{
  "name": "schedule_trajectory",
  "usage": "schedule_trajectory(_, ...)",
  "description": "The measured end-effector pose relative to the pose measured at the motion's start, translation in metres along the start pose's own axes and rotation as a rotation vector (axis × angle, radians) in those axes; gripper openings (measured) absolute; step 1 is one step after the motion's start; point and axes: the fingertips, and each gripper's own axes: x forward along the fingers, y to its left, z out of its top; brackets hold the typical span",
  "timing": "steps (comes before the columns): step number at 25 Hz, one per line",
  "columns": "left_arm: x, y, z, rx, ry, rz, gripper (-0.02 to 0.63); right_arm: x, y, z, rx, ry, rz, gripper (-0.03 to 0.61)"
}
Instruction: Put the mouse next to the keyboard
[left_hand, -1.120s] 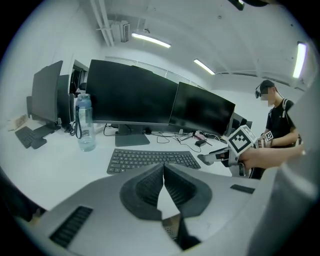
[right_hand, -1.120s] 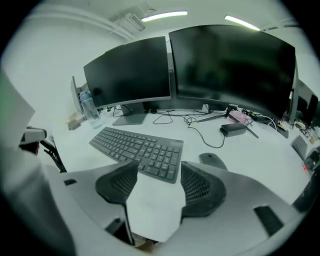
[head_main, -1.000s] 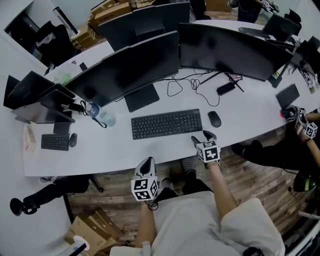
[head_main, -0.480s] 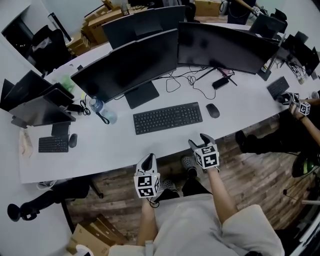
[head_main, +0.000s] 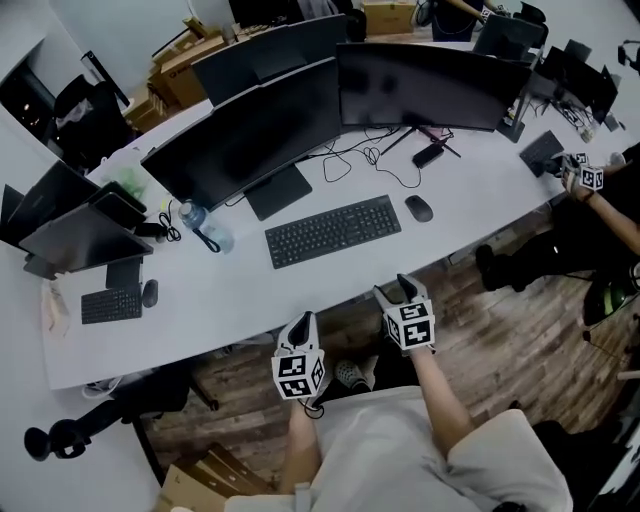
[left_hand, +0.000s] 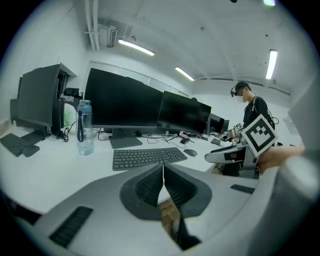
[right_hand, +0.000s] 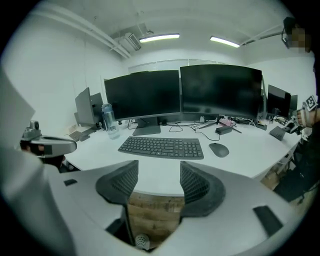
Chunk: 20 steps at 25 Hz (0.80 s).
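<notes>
A black mouse (head_main: 419, 208) (right_hand: 219, 149) (left_hand: 190, 152) lies on the white desk just to the right of the black keyboard (head_main: 333, 230) (right_hand: 162, 147) (left_hand: 148, 157), with a small gap between them. My right gripper (head_main: 400, 287) (right_hand: 159, 180) hovers off the desk's front edge, short of the keyboard, jaws open and empty. My left gripper (head_main: 306, 322) (left_hand: 163, 172) hangs further left and lower, over the wooden floor, jaws shut with nothing between them.
Two large dark monitors (head_main: 330, 110) stand behind the keyboard, with cables and a black adapter (head_main: 428, 154). A water bottle (head_main: 192, 215) stands to the left, beside laptops and a small keyboard (head_main: 110, 304). Another person (head_main: 600, 200) works with grippers at the desk's right end.
Both grippers have drawn back from the desk edge toward my body. The mouse and keyboard lie where they were on the desk.
</notes>
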Motion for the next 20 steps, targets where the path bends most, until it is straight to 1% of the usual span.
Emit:
schedule_trajectory(4,-0.006,-0.001,-0.004,0.003,0.004,-0.020,0.023,-0.011,0.017,-0.013,0.033,-0.013,0.002,0.264)
schedule_trajectory(10,-0.007,-0.003,-0.006,-0.011,-0.007,-0.043,0.023,-0.018,0.039,-0.018,0.005,-0.035,0.030,0.261)
schedule_trajectory(14,-0.005,-0.011,-0.013,-0.027,0.001,-0.058,0.023,-0.031,0.053,-0.022,-0.015,-0.036,0.060,0.255)
schedule_trajectory(18,-0.008,-0.025,-0.021,-0.030,0.006,-0.084,0.023,-0.039,0.050,-0.027,0.009,-0.055,0.046,0.249)
schedule_trajectory(20,-0.008,-0.026,-0.024,-0.048,0.005,-0.103,0.023,-0.037,0.048,-0.030,0.025,-0.061,0.036,0.245)
